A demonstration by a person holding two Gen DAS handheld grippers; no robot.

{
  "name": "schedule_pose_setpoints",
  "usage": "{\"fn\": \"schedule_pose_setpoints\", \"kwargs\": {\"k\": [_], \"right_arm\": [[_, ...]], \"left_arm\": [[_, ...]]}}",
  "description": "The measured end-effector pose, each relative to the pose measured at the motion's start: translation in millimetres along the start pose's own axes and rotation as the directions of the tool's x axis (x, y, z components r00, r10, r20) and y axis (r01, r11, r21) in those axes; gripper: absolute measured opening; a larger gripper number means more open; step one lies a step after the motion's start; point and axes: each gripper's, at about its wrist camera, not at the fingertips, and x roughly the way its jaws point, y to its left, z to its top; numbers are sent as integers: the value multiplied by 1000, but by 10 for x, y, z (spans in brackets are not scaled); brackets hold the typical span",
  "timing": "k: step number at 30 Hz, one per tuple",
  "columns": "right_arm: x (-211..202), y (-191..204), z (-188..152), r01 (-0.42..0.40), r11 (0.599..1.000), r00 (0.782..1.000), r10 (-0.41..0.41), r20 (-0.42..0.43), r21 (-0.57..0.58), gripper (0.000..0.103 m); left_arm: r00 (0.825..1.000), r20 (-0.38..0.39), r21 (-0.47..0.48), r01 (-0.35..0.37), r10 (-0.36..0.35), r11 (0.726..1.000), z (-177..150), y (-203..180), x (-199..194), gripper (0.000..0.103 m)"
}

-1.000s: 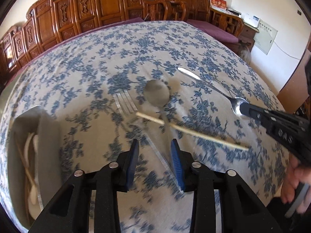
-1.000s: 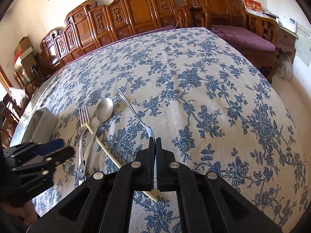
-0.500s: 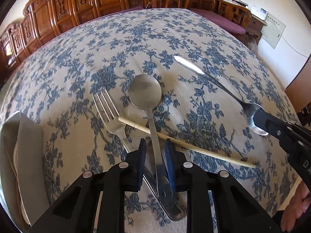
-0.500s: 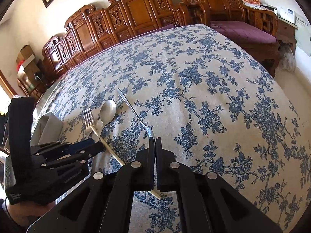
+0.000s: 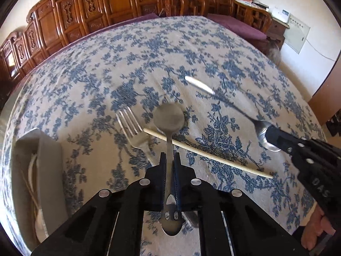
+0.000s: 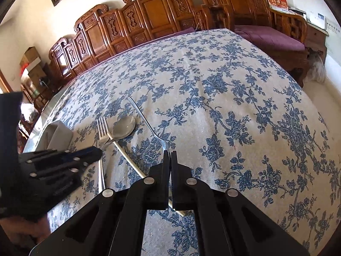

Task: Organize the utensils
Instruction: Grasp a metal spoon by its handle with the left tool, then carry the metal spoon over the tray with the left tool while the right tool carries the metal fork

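Note:
My left gripper (image 5: pixel 169 155) is closing its jaws tight on the handle of the large spoon (image 5: pixel 169 117), and the blue pads press on it. The spoon's bowl points away and its neck crosses over a pale chopstick (image 5: pixel 208 153). A fork (image 5: pixel 132 125) lies just left of the spoon. My right gripper (image 6: pixel 170 155) is shut, with its tips at the bowl of a small spoon (image 5: pixel 263 132). I cannot tell if it pinches that bowl. The small spoon's handle (image 6: pixel 147 121) runs away from it across the cloth.
A grey utensil tray (image 5: pixel 49 166) with pale utensils inside stands at the table's left edge. The blue floral tablecloth (image 6: pixel 234 98) covers the table. Carved wooden chairs (image 6: pixel 149 17) line the far side. A person's hand (image 5: pixel 315 228) holds the right gripper.
My left gripper went forward over the large spoon's handle and closed on it. The right gripper stayed shut in place at the small spoon.

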Motion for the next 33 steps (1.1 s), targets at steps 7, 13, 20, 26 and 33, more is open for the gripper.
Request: {"fn": "schedule_pose_setpoints", "kwargs": {"k": [7,13,20,26,33], "right_arm": [[-39,102,1,3,1000,1000,-3,0,-3,2],[-149,332,15,-33,999,999,33,0,-26,2],[-322,712,10,-72,995,997,73,13,-63,2],[-436,1068,39,-87,990,996,90,21,-110,2],[-519,1467,-13,-98,978,994,105,29,-183,2]], "left_arm": [[1000,29,-2,4,-4,1000,-65,188,-258,6],[998,65,-21,7,-5,1000,-117,431,-539,6],[994,111,-53,-4,10,999,-217,762,-878,6],[989,146,-95,-22,36,995,-335,1074,-1114,6],[983,166,-150,-49,74,987,-523,1483,-1253,6]]}}
